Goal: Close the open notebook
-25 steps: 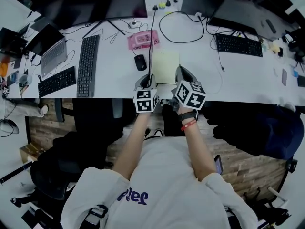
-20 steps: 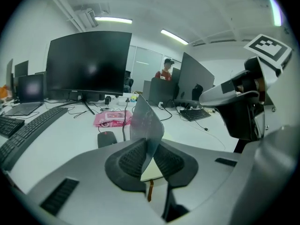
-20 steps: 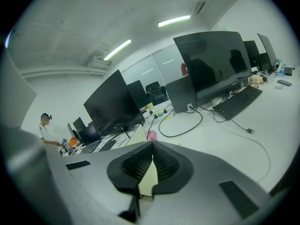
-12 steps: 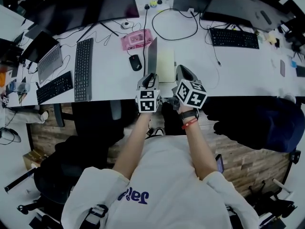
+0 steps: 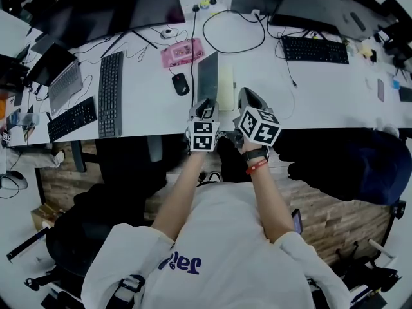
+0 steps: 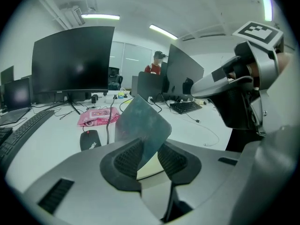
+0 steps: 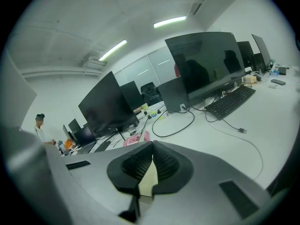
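Notebook cover (image 6: 140, 123) leans between the left gripper's (image 6: 149, 148) just-spread fingers; the right gripper's (image 7: 151, 149) fingers press together.

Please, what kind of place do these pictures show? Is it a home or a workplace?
Most likely a shared office. A long white desk carries several large monitors, keyboards and a laptop, and strip lights run along the ceiling.

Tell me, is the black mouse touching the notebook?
Apart. The head view shows bare white table between the mouse and the raised notebook cover.
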Motion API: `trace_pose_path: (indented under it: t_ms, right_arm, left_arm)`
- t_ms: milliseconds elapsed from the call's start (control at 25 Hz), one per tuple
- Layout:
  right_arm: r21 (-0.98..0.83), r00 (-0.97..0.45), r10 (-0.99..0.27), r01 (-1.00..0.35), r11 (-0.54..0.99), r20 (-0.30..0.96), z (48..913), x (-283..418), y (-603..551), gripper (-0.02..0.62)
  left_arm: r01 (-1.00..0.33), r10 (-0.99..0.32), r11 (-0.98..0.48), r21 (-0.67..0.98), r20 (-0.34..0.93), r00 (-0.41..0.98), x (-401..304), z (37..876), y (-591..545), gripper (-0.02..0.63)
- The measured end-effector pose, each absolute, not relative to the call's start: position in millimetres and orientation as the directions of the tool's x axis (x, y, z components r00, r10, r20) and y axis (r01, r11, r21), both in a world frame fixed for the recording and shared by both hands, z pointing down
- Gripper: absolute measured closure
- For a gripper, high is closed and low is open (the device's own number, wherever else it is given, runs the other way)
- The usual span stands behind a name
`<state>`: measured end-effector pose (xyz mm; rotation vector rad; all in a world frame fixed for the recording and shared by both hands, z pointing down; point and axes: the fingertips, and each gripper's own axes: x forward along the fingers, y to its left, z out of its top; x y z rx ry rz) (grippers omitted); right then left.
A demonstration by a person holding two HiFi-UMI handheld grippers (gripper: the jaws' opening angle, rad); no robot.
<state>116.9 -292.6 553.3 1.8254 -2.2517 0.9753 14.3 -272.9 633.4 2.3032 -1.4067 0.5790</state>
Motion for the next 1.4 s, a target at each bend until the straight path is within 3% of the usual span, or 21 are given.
trace_pose_path:
  t_ms: [1400]
  right_arm:
    - [-0.404, -0.207, -0.839, -0.915, -0.016, 0.503, 583, 164, -292, 0.595]
  left_arm:
    - [-0.805, -0.648, -0.591, -0.049, 0.623, 0.438, 61, 683, -268, 0.423]
